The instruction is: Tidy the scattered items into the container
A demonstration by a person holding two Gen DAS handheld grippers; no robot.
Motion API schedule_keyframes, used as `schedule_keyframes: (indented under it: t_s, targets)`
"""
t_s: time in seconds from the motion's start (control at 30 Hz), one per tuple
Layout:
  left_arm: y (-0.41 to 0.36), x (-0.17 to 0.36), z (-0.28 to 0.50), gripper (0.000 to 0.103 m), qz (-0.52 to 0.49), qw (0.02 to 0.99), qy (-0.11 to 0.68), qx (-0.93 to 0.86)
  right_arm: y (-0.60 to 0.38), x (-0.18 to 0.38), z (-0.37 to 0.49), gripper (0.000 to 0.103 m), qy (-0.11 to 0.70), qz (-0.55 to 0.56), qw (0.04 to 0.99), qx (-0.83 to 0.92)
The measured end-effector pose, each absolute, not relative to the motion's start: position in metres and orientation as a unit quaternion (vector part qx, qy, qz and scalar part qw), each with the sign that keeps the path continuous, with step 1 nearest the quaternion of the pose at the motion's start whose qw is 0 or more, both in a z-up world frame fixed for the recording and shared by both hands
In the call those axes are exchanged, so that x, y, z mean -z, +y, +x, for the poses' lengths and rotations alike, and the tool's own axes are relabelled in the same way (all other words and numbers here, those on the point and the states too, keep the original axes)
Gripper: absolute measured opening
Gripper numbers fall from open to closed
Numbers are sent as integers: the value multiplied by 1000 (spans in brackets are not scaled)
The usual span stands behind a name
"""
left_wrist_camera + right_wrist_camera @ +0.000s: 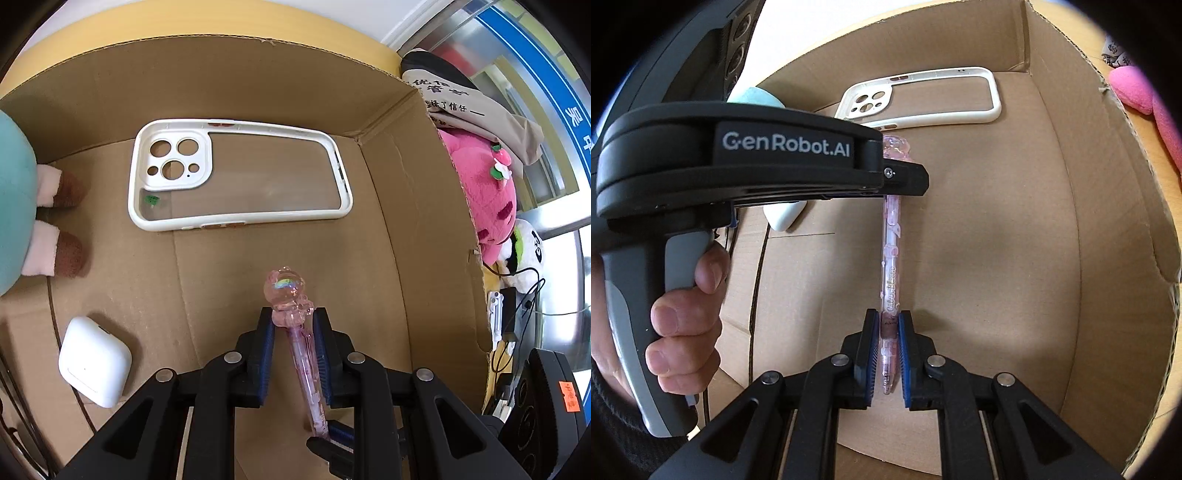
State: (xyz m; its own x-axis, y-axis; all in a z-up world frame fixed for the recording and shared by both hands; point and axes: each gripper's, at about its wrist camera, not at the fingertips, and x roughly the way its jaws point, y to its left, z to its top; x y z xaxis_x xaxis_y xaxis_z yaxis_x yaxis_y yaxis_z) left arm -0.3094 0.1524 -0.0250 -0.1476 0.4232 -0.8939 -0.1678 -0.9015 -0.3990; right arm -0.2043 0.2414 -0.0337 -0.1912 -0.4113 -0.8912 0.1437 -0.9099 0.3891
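While the pink pen (889,266) hangs low inside the cardboard box (1071,221), both grippers pinch it: right gripper (888,325) pads clamped on the barrel near the tip, left gripper (293,317) pads pressed on it just below the clear pink charm. On the box floor lie a white phone case (236,177) towards the far wall and a white earbud case (94,360) nearer, well apart. A plush toy's (14,192) feet reach in at one side; a pink plush (484,192) sits outside the box.

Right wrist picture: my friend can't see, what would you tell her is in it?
Two grippers hold one pink pen over a cardboard box: the right gripper near its tip, the left gripper near its sparkly top. A white phone case lies in the box.
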Motion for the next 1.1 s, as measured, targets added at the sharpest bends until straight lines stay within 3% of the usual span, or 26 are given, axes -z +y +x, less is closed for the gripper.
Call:
schedule_keyframes:
  t_s: [0.1, 0.17, 0.23, 0.3, 0.37, 0.43, 0.53, 0.6, 0.8, 1.1]
  targets:
    - [150, 22, -305, 26, -619, 193, -107, -754, 244, 32, -201, 11, -108, 606, 170, 769]
    - [146, 15, -300, 36, -611, 184, -98, -764, 248, 30, -197, 24, -112, 602, 158, 775]
    - [142, 1, -291, 42, -593, 181, -86, -780, 251, 23, -190, 47, -114, 592, 148, 784]
    - [132, -19, -278, 49, -564, 183, -85, -801, 254, 16, -180, 50, -112, 581, 139, 794]
    - [121, -44, -259, 70, -523, 179, -77, -830, 254, 5, -164, 50, -101, 560, 135, 811]
    - [106, -71, -231, 83, -473, 172, -63, -862, 254, -10, -143, 53, -88, 527, 128, 835]
    - [82, -97, -186, 91, -410, 147, -39, -899, 254, -36, -114, 67, -83, 458, 121, 877]
    - [67, -104, -154, 102, -373, 115, -21, -920, 257, -51, -93, 75, -75, 407, 106, 904]
    - [27, -77, -78, 103, -314, 27, 16, -949, 234, -36, -57, 78, -20, 311, 48, 949]
    - [11, -21, -44, 103, -288, -5, 37, -957, 208, -8, -50, 78, 20, 272, 53, 961]
